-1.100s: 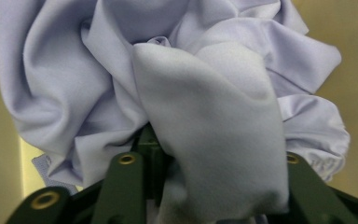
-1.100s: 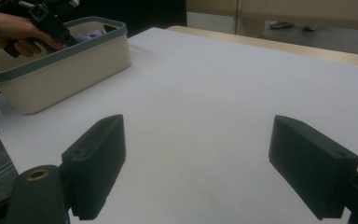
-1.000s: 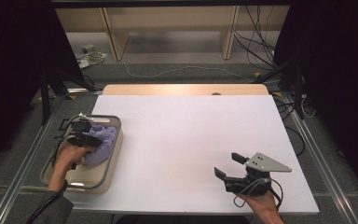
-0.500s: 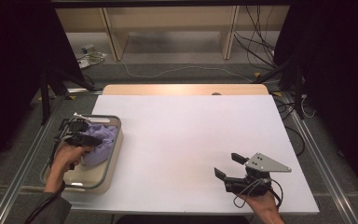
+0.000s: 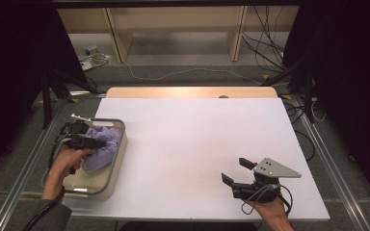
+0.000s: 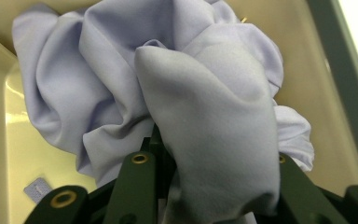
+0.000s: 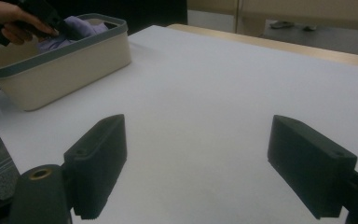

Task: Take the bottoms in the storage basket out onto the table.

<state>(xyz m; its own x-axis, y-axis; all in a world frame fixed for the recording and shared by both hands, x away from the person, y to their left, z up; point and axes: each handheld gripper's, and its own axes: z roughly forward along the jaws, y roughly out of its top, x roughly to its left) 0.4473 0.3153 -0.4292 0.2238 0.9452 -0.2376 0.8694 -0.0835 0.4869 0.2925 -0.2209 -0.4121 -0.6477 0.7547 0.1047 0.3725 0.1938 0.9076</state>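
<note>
A crumpled lavender cloth [image 5: 105, 147] lies in a beige bin with a grey rim [image 5: 119, 155] at the table's left edge. My left gripper [image 5: 98, 143] reaches into the bin, shut on a fold of the cloth. In the left gripper view the cloth [image 6: 205, 93] bulges up between the black jaws and hides their tips. My right gripper [image 5: 236, 172] rests low over the white table near the front right, open with nothing between its fingers [image 7: 100, 154]. From there the bin [image 7: 60, 70], the cloth [image 7: 79, 25] and the left hand with its gripper [image 7: 46, 18] show far left.
The white table top [image 5: 197, 144] stretches between bin and right gripper, with a wooden strip [image 5: 188, 92] along its far edge. Metal rails run along both sides of the table. A small grey tag [image 6: 38, 189] lies on the bin floor.
The left hand has shifted slightly inside the bin, with its gripper over the cloth. The right gripper has stayed where it was.
</note>
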